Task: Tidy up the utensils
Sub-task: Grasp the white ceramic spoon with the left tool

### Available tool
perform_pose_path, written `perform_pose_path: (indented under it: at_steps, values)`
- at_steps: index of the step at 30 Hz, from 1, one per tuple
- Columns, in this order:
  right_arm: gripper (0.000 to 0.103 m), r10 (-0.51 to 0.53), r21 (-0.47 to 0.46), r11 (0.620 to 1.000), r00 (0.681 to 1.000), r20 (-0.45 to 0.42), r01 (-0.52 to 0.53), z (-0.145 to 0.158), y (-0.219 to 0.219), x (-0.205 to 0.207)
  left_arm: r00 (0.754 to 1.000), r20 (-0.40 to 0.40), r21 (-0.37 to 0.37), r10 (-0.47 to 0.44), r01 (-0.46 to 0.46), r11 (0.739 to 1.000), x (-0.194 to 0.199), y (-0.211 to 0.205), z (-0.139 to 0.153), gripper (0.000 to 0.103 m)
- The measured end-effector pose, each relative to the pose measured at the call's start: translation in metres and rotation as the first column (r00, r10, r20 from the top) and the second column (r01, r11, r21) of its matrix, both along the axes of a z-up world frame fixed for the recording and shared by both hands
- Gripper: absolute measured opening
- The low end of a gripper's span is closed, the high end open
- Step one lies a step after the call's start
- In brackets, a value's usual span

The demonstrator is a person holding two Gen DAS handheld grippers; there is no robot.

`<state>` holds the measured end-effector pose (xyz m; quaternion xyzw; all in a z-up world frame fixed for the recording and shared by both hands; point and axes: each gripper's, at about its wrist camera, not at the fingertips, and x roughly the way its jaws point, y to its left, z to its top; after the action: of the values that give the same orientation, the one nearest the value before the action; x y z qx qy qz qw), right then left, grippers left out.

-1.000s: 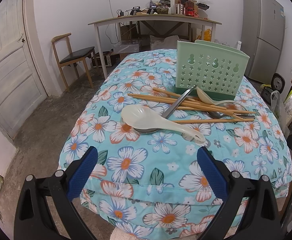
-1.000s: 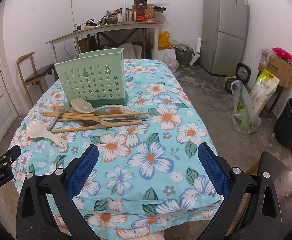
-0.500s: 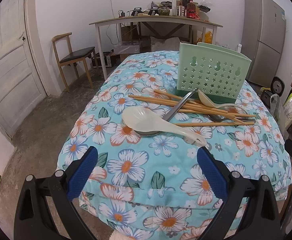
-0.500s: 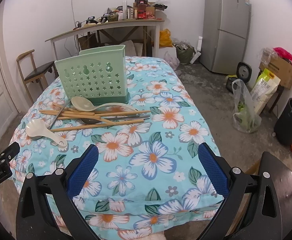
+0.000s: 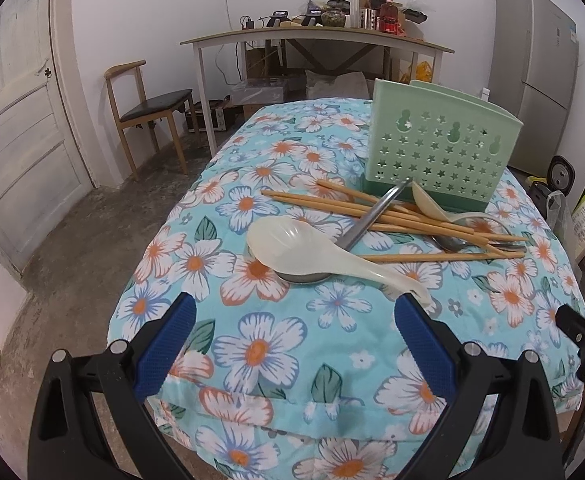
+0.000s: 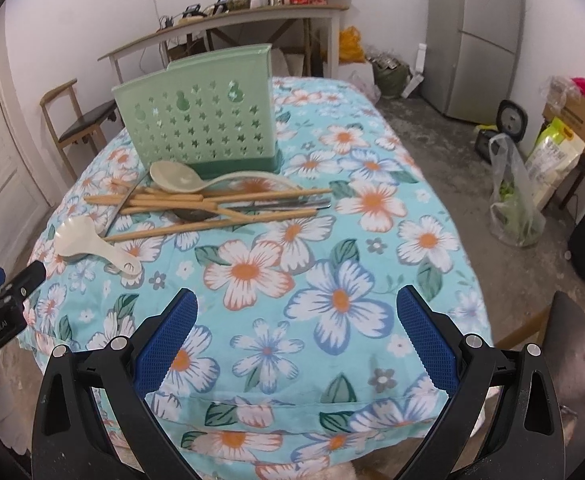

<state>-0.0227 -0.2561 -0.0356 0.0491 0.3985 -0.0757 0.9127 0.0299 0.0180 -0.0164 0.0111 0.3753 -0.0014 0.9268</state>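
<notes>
- Left gripper (image 5: pixel 292 326): jaws spread wide, holding nothing, near the white plastic spoon (image 5: pixel 316 252).
- Chopsticks (image 6: pixel 212 200) and spoons lie heaped on the floral table (image 6: pixel 332 300) before the upright green holder (image 6: pixel 200 120).
- Right gripper (image 6: pixel 297 320): wide apart, empty.

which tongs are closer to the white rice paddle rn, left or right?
Left. The left tongs sit open just short of the white rice paddle, one fingertip by its handle end. The right tongs, also open, are farther off, with the paddle up to their left.
</notes>
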Motion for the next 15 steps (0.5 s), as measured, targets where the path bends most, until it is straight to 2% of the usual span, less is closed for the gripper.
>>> perform_pose_path:
  at_steps: [4, 10, 12, 15]
  values:
    - [0.095, 0.039, 0.003, 0.999, 0.998, -0.038, -0.039, -0.013, 0.007, 0.012, 1.000, 0.007, -0.014, -0.015, 0.015, 1.000, 0.007, 0.004, -0.004, 0.097]
    - [0.095, 0.102, 0.001, 0.995, 0.991, -0.091, -0.102, -0.036, 0.017, 0.032, 0.998, 0.061, -0.034, -0.035, 0.037, 0.999, 0.021, 0.015, -0.002, 0.096]
    - [0.095, 0.114, -0.003, 0.993, 0.987, -0.111, -0.115, -0.044, 0.019, 0.039, 0.997, 0.071, -0.045, -0.041, 0.044, 0.998, 0.027, 0.019, -0.002, 0.093]
    - [0.095, 0.125, -0.019, 0.992, 0.984, -0.130, -0.129, -0.055, 0.020, 0.045, 0.997, 0.058, -0.112, -0.060, 0.066, 0.992, 0.041, 0.032, -0.006, 0.085]
